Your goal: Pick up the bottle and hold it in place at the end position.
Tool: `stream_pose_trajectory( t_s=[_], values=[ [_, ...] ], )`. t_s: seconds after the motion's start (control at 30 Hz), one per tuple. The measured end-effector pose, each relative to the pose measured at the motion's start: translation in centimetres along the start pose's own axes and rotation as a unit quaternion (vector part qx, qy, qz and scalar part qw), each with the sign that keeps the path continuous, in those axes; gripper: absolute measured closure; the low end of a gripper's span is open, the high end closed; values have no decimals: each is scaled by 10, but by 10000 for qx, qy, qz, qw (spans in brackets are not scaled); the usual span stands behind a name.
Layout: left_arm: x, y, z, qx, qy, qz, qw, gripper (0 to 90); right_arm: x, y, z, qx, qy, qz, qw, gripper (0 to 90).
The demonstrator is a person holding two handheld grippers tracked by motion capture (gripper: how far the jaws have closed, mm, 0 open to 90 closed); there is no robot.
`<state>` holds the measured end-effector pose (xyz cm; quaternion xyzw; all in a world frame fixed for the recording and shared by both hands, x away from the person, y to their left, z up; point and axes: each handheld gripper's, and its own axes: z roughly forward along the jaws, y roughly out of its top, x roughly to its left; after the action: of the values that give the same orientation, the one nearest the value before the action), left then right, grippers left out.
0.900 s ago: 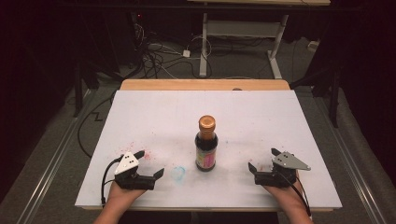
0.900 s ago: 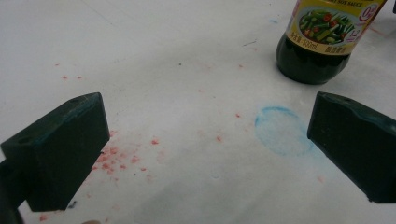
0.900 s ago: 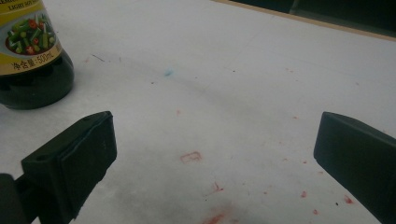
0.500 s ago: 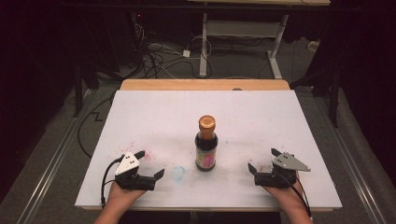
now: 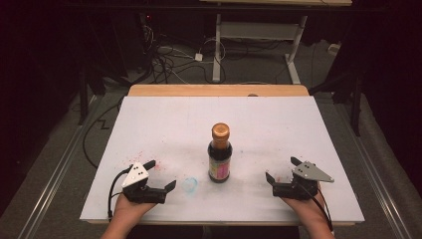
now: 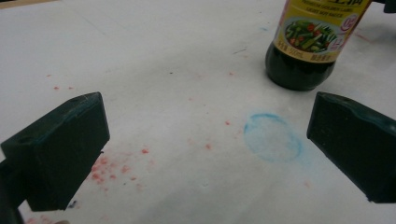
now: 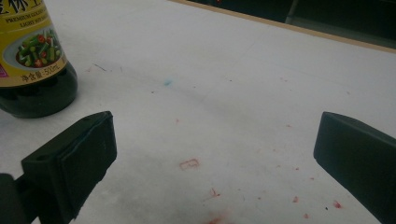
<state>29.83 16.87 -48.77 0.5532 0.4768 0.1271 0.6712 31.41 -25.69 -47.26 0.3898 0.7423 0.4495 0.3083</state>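
A dark sauce bottle [image 5: 220,154] with a bronze cap and a yellow label stands upright in the middle of the white table top [image 5: 164,124]. My left gripper [image 5: 160,175] rests near the front edge at the left, jaws wide open and empty. In the left gripper view the bottle [image 6: 312,42] stands ahead and to the right of the jaws. My right gripper [image 5: 282,170] rests near the front edge at the right, open and empty too. Its own view has the bottle [image 7: 33,60] at the far left, beyond its left jaw.
A faint blue ring mark [image 5: 189,184] lies on the white surface between the left gripper and the bottle, and red specks [image 6: 112,167] dot the front area. Behind the table are cables [image 5: 169,59] and a desk frame [image 5: 259,35] on the floor.
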Motion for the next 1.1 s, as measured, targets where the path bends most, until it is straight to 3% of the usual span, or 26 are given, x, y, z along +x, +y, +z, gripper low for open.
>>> stream_pose_trajectory(
  t_s=[0.1,0.27,0.77,1.1],
  values=[
    [-3,1,1,138,29,11,9999,0,0,0,0,-6,11,-45,10000,5],
    [-8,1,2,156,-22,-11,9999,0,0,0,0,13,40,-53,10000,5],
    [-25,-3,9,306,-295,-11,9991,0,1,0,0,72,67,-115,9999,4],
    [-35,-7,18,461,-563,-100,9973,0,1,0,-2,69,75,-117,9999,5]
  ],
)
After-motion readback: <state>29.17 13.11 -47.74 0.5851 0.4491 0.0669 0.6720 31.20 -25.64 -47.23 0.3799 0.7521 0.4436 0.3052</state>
